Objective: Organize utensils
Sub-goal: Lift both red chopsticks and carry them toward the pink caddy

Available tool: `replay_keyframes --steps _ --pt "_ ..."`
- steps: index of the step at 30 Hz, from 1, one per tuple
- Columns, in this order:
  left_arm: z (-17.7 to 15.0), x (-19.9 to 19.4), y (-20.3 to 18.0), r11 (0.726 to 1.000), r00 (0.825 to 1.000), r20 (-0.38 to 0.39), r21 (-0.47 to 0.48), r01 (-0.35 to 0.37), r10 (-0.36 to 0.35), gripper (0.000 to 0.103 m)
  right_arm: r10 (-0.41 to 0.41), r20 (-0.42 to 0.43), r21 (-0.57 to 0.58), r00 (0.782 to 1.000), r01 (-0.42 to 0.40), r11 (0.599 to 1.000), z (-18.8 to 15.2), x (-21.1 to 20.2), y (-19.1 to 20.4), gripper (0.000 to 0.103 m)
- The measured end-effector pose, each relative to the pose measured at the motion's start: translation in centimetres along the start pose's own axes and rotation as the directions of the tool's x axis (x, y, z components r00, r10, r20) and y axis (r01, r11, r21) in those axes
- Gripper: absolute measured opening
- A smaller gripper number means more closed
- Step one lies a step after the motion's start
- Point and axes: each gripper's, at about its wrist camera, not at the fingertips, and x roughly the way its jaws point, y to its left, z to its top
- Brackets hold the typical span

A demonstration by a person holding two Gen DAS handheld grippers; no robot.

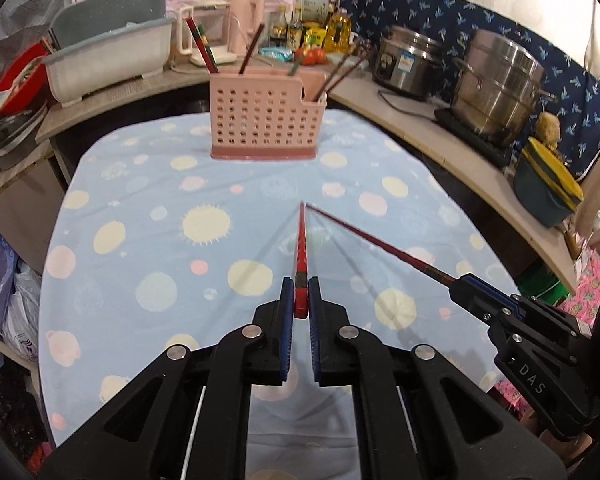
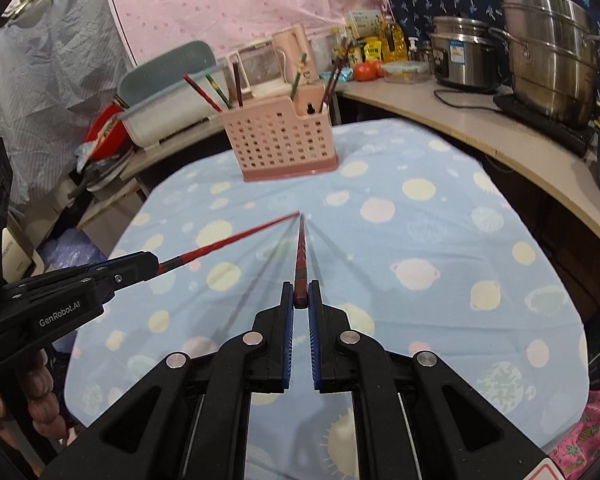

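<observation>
The pink holder (image 1: 267, 116) stands at the far end of the blue-spotted tabletop (image 1: 140, 240), at twelve o'clock from both claws, and already carries several chopsticks (image 1: 202, 46) leaning in its compartments, so part of the sorting looks done. Two remain in hand: the left claw (image 1: 301, 300) pinches one red chopstick (image 1: 301, 248) by its thick end, and the right claw (image 2: 301, 292) pinches a second chopstick (image 2: 301, 256) the same way. Their tips nearly meet above the cloth, well short of the holder. No loose utensils show on the tabletop.
</observation>
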Motion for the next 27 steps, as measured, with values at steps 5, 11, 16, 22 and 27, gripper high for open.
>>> replay_keyframes --steps 5,11,16,22,27 --pt "1.6 -2.1 0.7 1.0 0.999 0.046 -0.01 -0.005 0.005 0.007 0.016 0.049 0.0 0.999 -0.016 1.0 1.8 -1.6 0.5 0.007" --pt "3.5 -3.9 1.4 1.0 0.996 0.089 -0.012 -0.022 0.023 0.007 0.037 0.087 0.011 0.996 -0.039 0.999 4.0 -2.7 0.6 0.007" --pt "5.3 -4.9 1.3 0.999 0.991 0.129 -0.004 -0.036 0.036 0.007 0.05 0.127 0.006 0.991 -0.051 0.999 6.0 -3.1 0.9 0.007" --pt "7.4 -5.5 0.8 0.999 0.984 0.173 0.006 -0.036 0.035 0.007 0.061 0.169 -0.005 0.984 -0.061 0.998 7.9 -3.5 1.2 0.007" --pt "9.1 -6.1 0.5 0.999 0.977 0.211 0.021 -0.034 0.029 0.005 0.061 0.205 -0.009 0.977 -0.06 0.998 9.5 -3.8 1.1 0.007"
